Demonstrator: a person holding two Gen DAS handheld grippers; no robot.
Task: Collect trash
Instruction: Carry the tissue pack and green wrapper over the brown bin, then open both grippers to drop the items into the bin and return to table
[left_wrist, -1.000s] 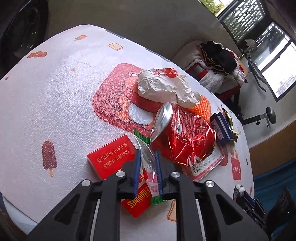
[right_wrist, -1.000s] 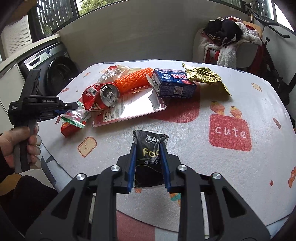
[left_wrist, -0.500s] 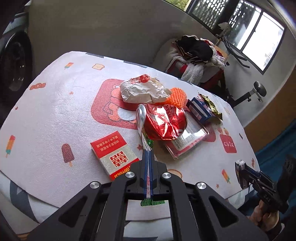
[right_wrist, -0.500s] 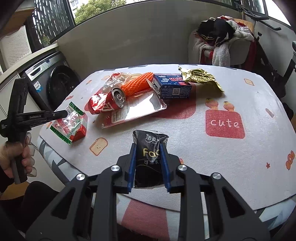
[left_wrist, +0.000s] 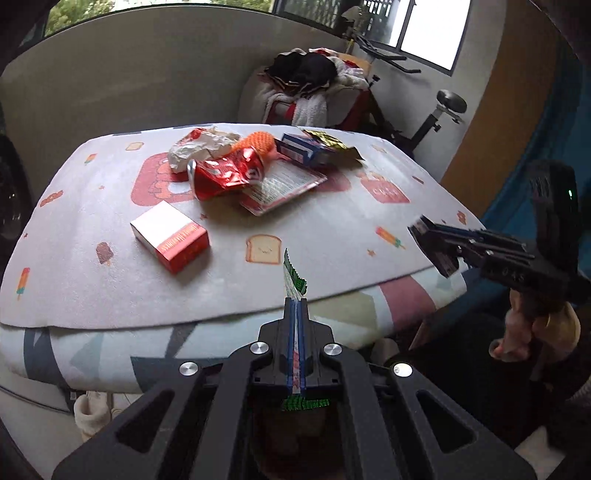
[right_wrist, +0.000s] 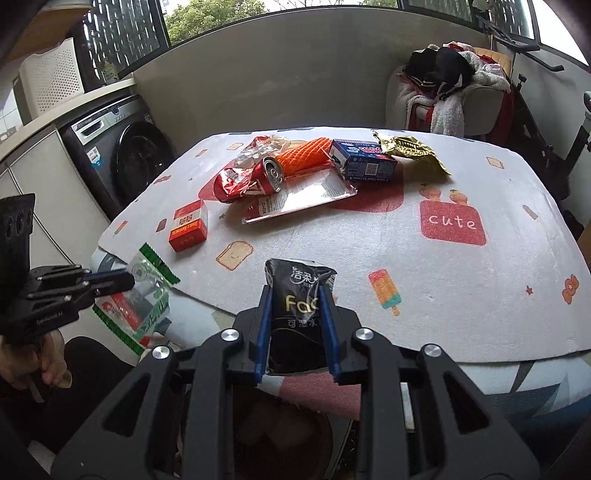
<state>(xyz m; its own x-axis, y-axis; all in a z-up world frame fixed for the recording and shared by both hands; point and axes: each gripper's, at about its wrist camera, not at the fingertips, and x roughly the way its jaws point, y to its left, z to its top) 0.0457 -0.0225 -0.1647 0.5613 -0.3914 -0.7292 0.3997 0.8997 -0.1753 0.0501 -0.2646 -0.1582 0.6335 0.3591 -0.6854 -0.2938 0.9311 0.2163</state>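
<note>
My left gripper (left_wrist: 295, 301) is shut on a clear green-edged snack wrapper (left_wrist: 293, 280), held off the table's near edge; the wrapper shows flat in the right wrist view (right_wrist: 146, 291). My right gripper (right_wrist: 295, 290) is shut on a black tissue packet (right_wrist: 297, 299), held over the near table edge. On the table lie a red box (right_wrist: 188, 225), a crushed red can (right_wrist: 255, 181), an orange foam net (right_wrist: 303, 157), a blue box (right_wrist: 362, 164), a gold wrapper (right_wrist: 410, 151), a flat plastic package (right_wrist: 306, 195) and crumpled paper (left_wrist: 201, 147).
The table (right_wrist: 443, 280) has a white patterned cover that hangs over its near edge. A washing machine (right_wrist: 122, 147) stands to the left. A chair piled with clothes (right_wrist: 450, 85) and an exercise bike (left_wrist: 436, 114) stand behind the table.
My left gripper has closed flat on the wrapper and pulled it back off the table, past the near edge. My right gripper has drawn back a little with the black packet.
</note>
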